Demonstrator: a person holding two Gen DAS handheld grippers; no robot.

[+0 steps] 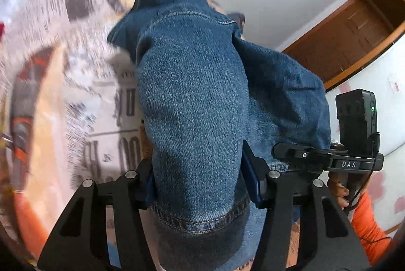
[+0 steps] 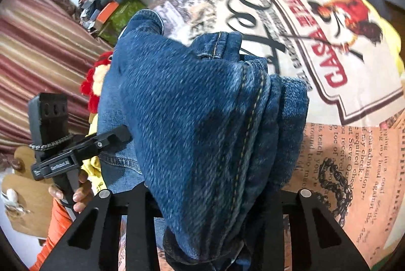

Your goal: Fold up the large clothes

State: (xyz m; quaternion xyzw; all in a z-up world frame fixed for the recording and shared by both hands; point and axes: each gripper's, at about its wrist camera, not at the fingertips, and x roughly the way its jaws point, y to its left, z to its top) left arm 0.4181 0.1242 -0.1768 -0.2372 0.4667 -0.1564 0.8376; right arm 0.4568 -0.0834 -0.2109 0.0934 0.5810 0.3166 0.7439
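Two hand-held tools are gripping one pair of blue jeans [image 1: 192, 99] over a bed spread w/ a printed sheet [image 2: 354, 157], the fold apparently getting under way. The left tool [image 1: 200, 185] is clamping a hemmed end of the denim, prob. a leg cuff, w/ the stitched hem bunching just below the pads. The right tool [image 2: 217, 207] is pinching a thicker wad where several seamed layers are stacking together; its fingertips are buried in cloth, so the exact contact is hard to read, but the fabric is hanging taut from it. Holding the garment at two separate points is likely meant to keep it stretched between the hands so it can be laid flat and doubled over. The jeans are draping away from both cameras, the far part resting on or just above the sheet. An orange sleeve [image 1: 367, 217] is showing behind the right tool's handle.
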